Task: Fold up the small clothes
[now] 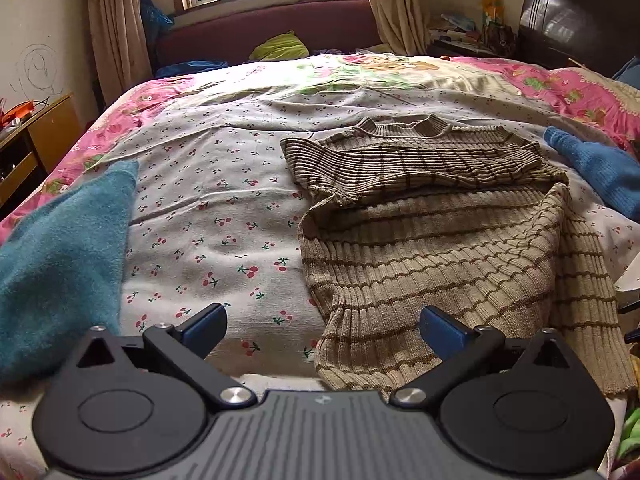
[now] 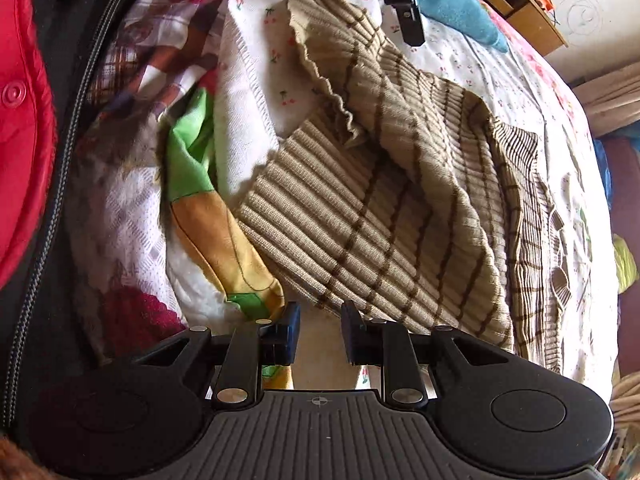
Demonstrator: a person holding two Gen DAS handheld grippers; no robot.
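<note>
In the left wrist view, the left hand-held gripper (image 1: 322, 326) hovered with jaws spread wide and empty over the bed (image 1: 208, 208), the striped sweater (image 1: 440, 248) lying just ahead to its right, a teal cloth (image 1: 60, 264) to its left. In the right wrist view, the right hand-held gripper (image 2: 320, 330) stood partly spread and empty at the sweater's hem, beside a colourful cloth (image 2: 216, 240).

Teal towel (image 1: 60, 264) cut off left, sweater (image 1: 440, 248) hem hidden

bare sheet (image 1: 208, 216) between towel (image 1: 60, 264), sweater (image 1: 440, 248)
</note>
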